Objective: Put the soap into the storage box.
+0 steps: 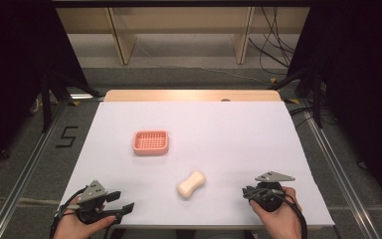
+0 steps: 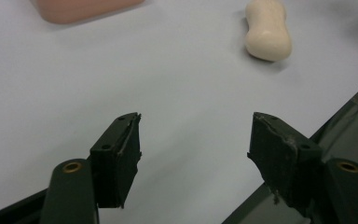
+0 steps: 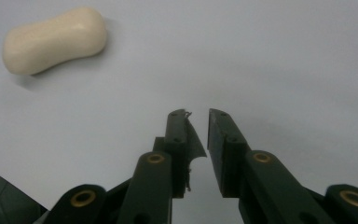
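On the white table (image 1: 219, 124), the cream soap bar (image 1: 191, 184) lies at centre, a pink dish (image 1: 150, 142) at its 11 o'clock. Left gripper (image 1: 122, 203), at 8 o'clock, stands released; right gripper (image 1: 246, 193), at 4 o'clock, is clenched, empty.

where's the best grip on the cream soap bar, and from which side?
Probably the narrow waist of the soap bar, taken from above. It lies flat and alone on the white table, tilted diagonally, so turn the fingers across its short width. The waist is slimmer than the rounded ends, so it should slip less. The left gripper already stands open.
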### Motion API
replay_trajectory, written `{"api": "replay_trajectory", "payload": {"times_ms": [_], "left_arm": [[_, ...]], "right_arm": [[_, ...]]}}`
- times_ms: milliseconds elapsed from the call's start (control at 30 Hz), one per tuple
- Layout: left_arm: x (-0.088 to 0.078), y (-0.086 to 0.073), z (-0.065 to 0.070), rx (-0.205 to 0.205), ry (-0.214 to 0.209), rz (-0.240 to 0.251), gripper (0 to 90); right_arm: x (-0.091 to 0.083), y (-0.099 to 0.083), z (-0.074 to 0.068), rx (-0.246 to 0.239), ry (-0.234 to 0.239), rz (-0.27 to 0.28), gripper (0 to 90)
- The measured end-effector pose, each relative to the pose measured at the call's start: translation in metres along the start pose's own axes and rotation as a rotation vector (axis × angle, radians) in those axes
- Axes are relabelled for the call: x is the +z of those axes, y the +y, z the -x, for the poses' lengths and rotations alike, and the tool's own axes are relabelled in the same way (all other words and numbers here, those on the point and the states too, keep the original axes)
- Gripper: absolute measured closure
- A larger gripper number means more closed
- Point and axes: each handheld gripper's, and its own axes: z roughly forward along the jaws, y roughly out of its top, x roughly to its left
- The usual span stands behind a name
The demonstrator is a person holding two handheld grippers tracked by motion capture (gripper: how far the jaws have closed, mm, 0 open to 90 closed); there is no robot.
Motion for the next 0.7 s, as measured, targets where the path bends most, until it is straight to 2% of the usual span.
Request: {"api": "replay_trajectory", "payload": {"times_ms": [33,100,133,167,267,300,333,367,400,433,467,500,533,567,600,633,667,700], "left_arm": [[0.003,0.004,0.003,-0.012,-0.012,0.010,31.9],[0.005,0.008,0.006,-0.008,-0.020,0.007,31.7],[0.006,0.013,0.006,0.013,-0.020,-0.033,31.7],[0.009,0.019,0.008,0.020,-0.020,-0.050,31.7],[0.018,0.037,0.014,0.026,-0.038,-0.079,33.2],[0.024,0.050,0.019,0.038,-0.045,-0.097,33.9],[0.027,0.056,0.020,0.048,-0.051,-0.124,34.1],[0.031,0.062,0.023,0.039,-0.059,-0.143,34.4],[0.031,0.062,0.023,0.039,-0.059,-0.143,35.2],[0.036,0.068,0.024,0.048,-0.065,-0.173,35.2],[0.041,0.072,0.026,0.049,-0.062,-0.174,36.5],[0.048,0.079,0.026,0.082,-0.043,-0.219,36.9],[0.048,0.079,0.026,0.082,-0.043,-0.219,37.3],[0.051,0.082,0.026,0.082,-0.047,-0.247,37.3],[0.054,0.086,0.027,0.068,-0.042,-0.253,38.4],[0.059,0.093,0.028,0.081,-0.050,-0.301,38.9],[0.059,0.093,0.028,0.081,-0.050,-0.301,38.8],[0.062,0.096,0.029,0.080,-0.049,-0.313,38.9]], "right_arm": [[0.002,0.000,0.003,-0.024,-0.002,-0.006,76.4],[0.003,0.000,0.004,-0.014,-0.005,-0.002,75.1],[0.003,0.000,0.004,0.008,0.004,-0.003,73.8],[0.005,0.000,0.006,-0.002,0.000,0.010,72.3],[0.002,-0.001,0.005,0.014,0.001,0.008,65.3],[0.002,-0.001,0.004,0.033,0.015,0.010,64.5],[0.002,-0.001,0.005,0.033,0.018,0.010,64.7],[0.002,-0.001,0.005,0.031,0.018,0.007,65.6],[0.002,-0.001,0.005,0.031,0.018,0.007,65.6],[0.003,-0.001,0.005,0.022,0.025,-0.002,66.9],[0.004,-0.001,0.008,-0.019,0.020,0.012,68.6],[0.004,-0.001,0.006,0.007,0.022,-0.012,69.4],[0.004,-0.001,0.006,0.007,0.022,-0.012,69.4],[0.005,-0.001,0.007,-0.006,0.025,-0.019,70.0],[0.004,-0.002,0.007,0.001,0.025,-0.029,70.4],[0.005,-0.002,0.008,0.002,0.031,-0.038,70.8],[0.007,-0.002,0.008,0.001,0.022,-0.028,70.8],[0.006,-0.002,0.010,-0.017,0.000,-0.044,70.7]]}}
